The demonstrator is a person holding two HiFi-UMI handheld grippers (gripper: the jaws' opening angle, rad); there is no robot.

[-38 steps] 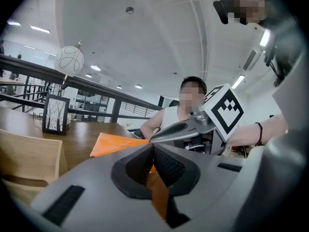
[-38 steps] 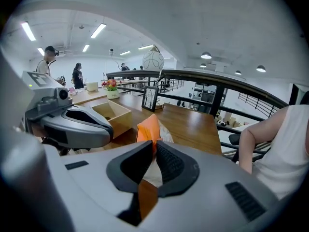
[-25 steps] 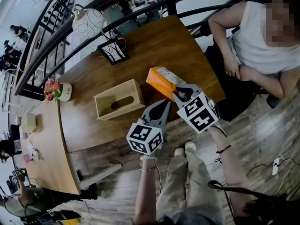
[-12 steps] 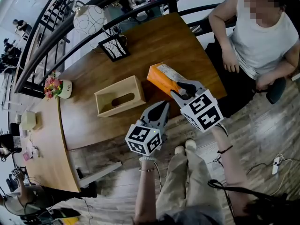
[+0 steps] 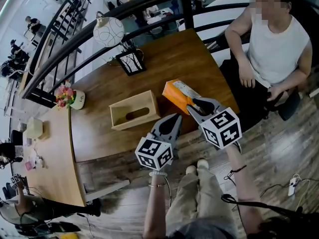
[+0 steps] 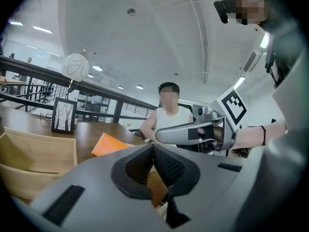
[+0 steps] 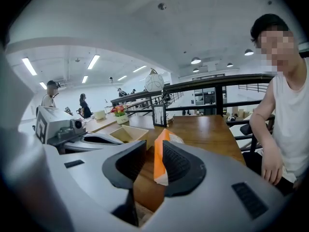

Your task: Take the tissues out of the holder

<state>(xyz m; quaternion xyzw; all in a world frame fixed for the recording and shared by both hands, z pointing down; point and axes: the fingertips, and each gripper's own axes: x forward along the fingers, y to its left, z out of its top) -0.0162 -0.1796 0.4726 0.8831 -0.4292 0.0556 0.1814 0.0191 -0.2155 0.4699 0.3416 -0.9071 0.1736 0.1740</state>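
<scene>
Shows orange tissue pack [image 5: 178,94] on table [image 5: 199,59] beside wooden holder [image 5: 117,121], right gripper [image 5: 192,103] jaws just opening apart about it, left gripper [image 5: 175,119] jaws together; favours withdrawing straight, without dragging pack.

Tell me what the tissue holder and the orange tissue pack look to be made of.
The tissue holder: pale wood, matte, seemingly unvarnished, built of thin flat boards. The orange tissue pack: likely soft plastic wrap, judging by its rounded edges and pale crimped end; thin card is possible.

The head camera looks steeply down on the left gripper [image 5: 175,118], right gripper [image 5: 195,103] and wooden table [image 5: 199,59]. Each gripper's camera sits close behind its jaws, facing nearly level. All three views share the orange tissue pack [image 5: 175,91] just ahead of the jaws.
</scene>
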